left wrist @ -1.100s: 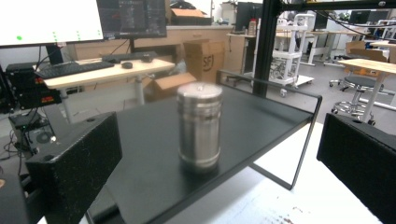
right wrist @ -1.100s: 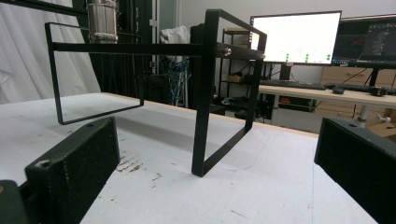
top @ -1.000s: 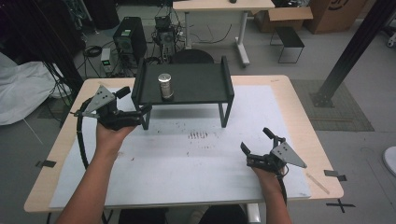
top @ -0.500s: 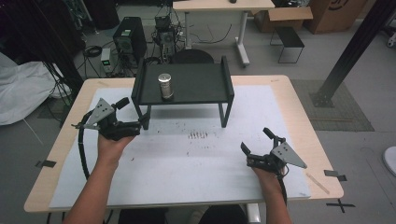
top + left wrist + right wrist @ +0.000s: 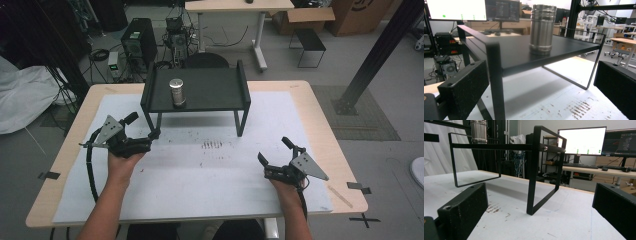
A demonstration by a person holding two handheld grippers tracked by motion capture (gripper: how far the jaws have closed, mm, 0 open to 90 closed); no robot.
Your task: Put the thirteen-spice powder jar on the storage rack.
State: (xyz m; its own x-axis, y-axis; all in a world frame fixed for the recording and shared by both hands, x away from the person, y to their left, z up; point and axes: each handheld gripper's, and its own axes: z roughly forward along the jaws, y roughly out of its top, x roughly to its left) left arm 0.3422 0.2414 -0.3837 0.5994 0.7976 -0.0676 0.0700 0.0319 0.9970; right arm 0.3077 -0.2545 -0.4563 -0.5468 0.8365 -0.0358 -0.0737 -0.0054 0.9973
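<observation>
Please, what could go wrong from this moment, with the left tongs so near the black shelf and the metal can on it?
1. The left tongs are open close to the shelf's front-left leg; one jaw could likely hit it and shake the shelf.
2. The can stands upright, tall and narrow, near the left part of the shelf, so a bump may tip it.
3. The can looks smooth and shiny; it might slip in a loose grip.

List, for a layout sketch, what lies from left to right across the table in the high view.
Left gripper → ribbed steel canister on the black metal shelf stand → right gripper.
</observation>
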